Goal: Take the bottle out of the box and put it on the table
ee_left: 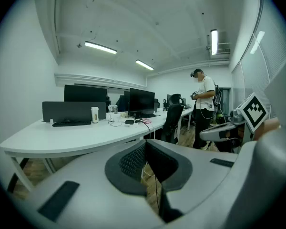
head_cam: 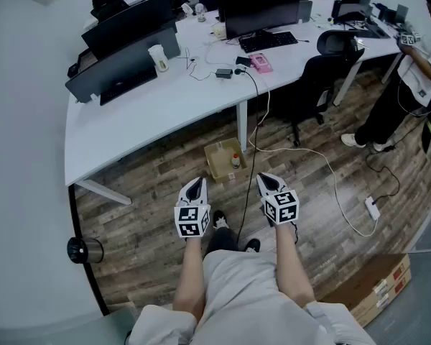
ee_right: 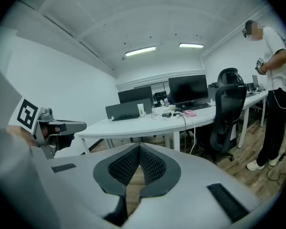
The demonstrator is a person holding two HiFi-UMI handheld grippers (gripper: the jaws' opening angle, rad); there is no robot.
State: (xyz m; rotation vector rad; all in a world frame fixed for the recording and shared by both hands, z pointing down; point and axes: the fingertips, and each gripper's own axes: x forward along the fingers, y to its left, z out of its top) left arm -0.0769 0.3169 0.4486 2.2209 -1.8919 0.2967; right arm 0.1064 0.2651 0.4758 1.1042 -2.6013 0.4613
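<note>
Standing on the wood floor, the person held both tools out in front, tilted slightly down. Left gripper (head_cam: 195, 185): jaws pressed together, nothing between the pads. Right gripper (head_cam: 268, 180): likewise closed tight and empty. The two sat side by side, near each other but apart.

Box (head_cam: 217, 165): small open cardboard carton on the floor at twelve o'clock from the grippers, just beside the white table leg (head_cam: 241, 124). Bottle (head_cam: 235, 160): inside the box, toward its right wall, seemingly upright with a dark cap, though it was too small to be sure. Neither gripper touched box or bottle.

Table (head_cam: 165, 99): long curved white desk past the box, carrying dark monitors (head_cam: 258, 6), a keyboard (head_cam: 267, 40), a pale cup (head_cam: 158, 57) and a pink item (head_cam: 261, 63). A black cable (head_cam: 253, 157) dropped from the desk past the box.

Office chair (head_cam: 323, 70) at one o'clock. Second person (head_cam: 409, 77) stood at two o'clock. Larger carton (head_cam: 377, 290) lay at four o'clock.
</note>
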